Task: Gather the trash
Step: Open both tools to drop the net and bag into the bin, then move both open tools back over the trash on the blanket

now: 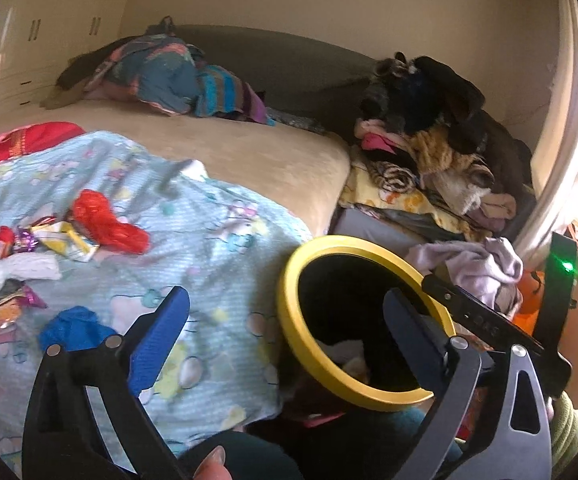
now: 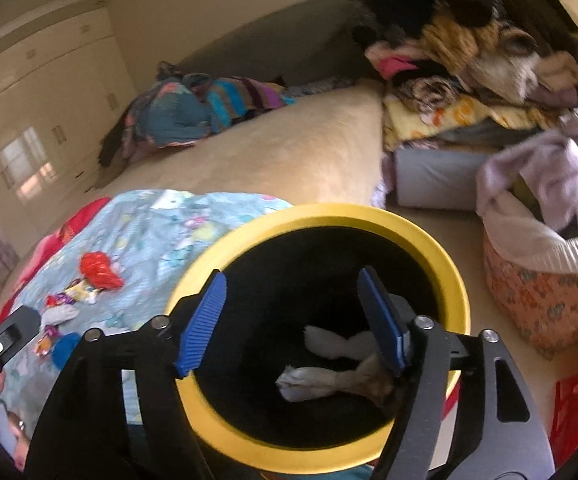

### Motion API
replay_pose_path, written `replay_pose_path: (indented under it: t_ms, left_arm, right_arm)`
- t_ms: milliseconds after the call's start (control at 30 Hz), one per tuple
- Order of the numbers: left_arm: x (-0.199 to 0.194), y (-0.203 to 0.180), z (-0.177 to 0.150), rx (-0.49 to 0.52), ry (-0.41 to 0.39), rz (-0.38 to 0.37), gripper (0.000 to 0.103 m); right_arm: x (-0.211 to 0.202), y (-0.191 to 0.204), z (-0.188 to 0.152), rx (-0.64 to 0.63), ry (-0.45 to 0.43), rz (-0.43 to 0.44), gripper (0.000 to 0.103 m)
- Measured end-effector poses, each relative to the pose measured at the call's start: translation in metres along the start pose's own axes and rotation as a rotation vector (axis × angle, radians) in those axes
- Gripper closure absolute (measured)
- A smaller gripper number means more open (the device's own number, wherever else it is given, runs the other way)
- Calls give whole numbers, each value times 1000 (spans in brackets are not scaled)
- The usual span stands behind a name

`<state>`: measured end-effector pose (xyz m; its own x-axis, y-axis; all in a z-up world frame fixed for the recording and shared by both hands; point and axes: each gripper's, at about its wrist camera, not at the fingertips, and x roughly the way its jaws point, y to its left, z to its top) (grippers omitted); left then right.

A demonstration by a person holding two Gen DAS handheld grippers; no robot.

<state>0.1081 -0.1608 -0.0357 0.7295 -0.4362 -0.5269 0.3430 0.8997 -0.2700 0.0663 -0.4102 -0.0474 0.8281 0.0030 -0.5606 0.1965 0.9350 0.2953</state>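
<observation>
Bed [image 1: 273, 152]: blue sheet [image 1: 209, 240], wrappers [image 1: 65, 236], clothes [image 1: 169, 76].

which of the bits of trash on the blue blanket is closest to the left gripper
The crumpled blue wrapper, lying just beside the left gripper's left finger. The red wrapper, the yellow one and the white tissue all lie farther up the blanket.

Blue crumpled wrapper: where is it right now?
Left wrist view, lower left: the blue wrapper lies on the light blue blanket, just beyond the left gripper, below the other trash.
</observation>
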Motion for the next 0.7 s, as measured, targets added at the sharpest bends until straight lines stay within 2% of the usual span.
replay_pose_path:
  t_ms: [433,700]
  left_arm:
    - [-39,34,10,-35,-110,88,8]
    - [-60,62,15,-76,-156,147,8]
  right_arm:
    - [-21,55,-3,-145,-50,130,32]
    - [-25,100,-14,-238,-31,221,32]
